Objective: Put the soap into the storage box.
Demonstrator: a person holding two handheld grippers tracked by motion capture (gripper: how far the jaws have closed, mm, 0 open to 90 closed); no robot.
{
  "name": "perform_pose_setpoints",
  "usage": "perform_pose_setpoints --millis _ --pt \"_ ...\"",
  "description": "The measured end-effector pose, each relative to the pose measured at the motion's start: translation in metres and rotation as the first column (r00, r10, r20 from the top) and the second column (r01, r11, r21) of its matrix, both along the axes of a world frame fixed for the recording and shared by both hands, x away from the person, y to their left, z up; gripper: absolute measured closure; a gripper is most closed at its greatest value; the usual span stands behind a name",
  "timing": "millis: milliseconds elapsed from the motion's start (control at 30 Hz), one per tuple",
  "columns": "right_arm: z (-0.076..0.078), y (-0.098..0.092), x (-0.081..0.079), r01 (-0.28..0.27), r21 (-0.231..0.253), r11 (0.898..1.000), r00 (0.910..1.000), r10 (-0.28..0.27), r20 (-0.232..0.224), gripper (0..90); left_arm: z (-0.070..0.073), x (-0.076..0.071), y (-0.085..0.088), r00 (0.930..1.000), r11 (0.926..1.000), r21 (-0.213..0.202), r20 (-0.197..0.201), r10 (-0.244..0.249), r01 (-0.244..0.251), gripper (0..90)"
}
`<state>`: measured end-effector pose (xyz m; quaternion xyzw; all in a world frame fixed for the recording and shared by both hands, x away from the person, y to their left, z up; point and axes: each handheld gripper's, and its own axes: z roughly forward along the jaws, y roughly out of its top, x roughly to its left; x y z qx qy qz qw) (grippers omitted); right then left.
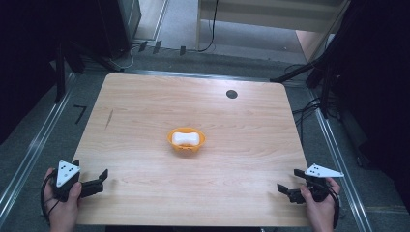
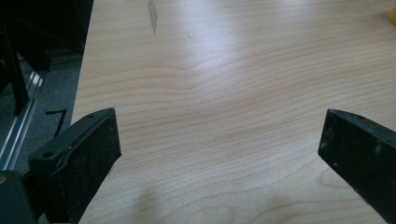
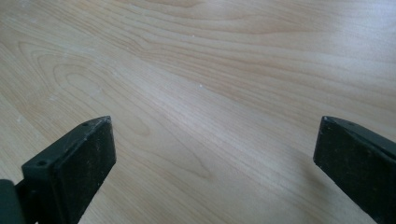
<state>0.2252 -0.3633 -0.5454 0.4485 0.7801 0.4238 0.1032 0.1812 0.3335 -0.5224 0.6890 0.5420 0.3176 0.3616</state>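
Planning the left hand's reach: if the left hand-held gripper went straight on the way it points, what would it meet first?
Probably nothing soon: the left hand-held gripper faces bare table, jaws open. The orange bowl lies off to the right of that line, though depth is unclear.

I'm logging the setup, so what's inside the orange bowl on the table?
The orange bowl holds one white, bone-shaped object. Whatever might lie under that object on the bowl's bottom is covered.
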Motion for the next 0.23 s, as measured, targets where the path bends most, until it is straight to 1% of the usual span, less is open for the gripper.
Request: perform_pose_setpoints --millis 100,133,233 --pt "-0.0041 -0.0028 0.0004 0.011 0.012 1.000 0.9999 -0.011 -0.005 0.0 0.0000 0.0000 0.0000 1.0000 1.0000 0.000 0.000 0.001 -0.001 0.0" --pt "-0.0041 -0.0028 0.0004 0.011 0.012 1.000 0.9999 -0.011 -0.005 0.0 0.0000 0.0001 0.0000 1.0000 1.0000 0.001 -0.001 0.001 -0.001 0.0" --pt "-0.0043 -0.0026 0.0016 0.033 0.025 0.999 0.9995 -0.033 0.000 0.0 -0.0001 0.0006 0.0000 1.0000 1.0000 0.001 -0.004 -0.002 0.002 0.0"
